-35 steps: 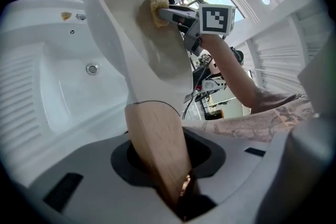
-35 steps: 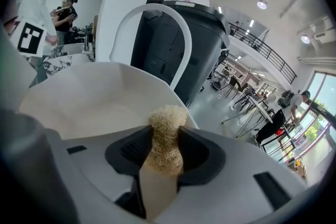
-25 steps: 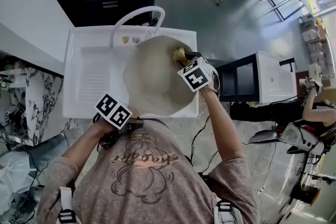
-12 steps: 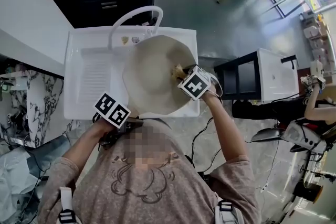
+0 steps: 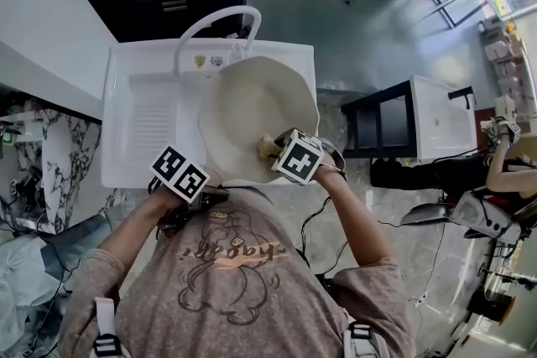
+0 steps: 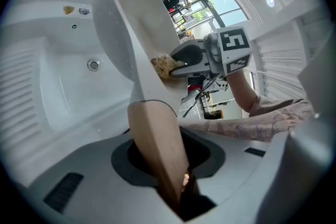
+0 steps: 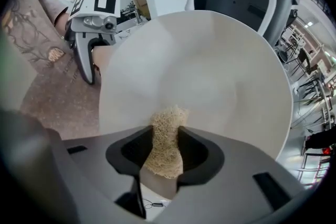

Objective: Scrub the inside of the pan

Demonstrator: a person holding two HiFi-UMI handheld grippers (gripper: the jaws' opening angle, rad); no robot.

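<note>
While against pan [image 7: 210, 71], right claw's [image 7: 164, 152] scrubber [image 7: 168, 120].

No legible words or numbers seen anywhere, cursive print on shirt [image 5: 220, 251] upside down and too loopy to be read, only black-and-white square patterns printed on left cube [image 5: 179, 175] and right cube [image 5: 299, 156]

right hand-held gripper [image 7: 164, 153] clamped on tan scrubber [image 7: 167, 126], scrubber tip against inside of cream pan [image 7: 210, 76]

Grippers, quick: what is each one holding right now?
Left gripper: closed on the pan handle.
Right gripper: closed on the scrub pad.
</note>
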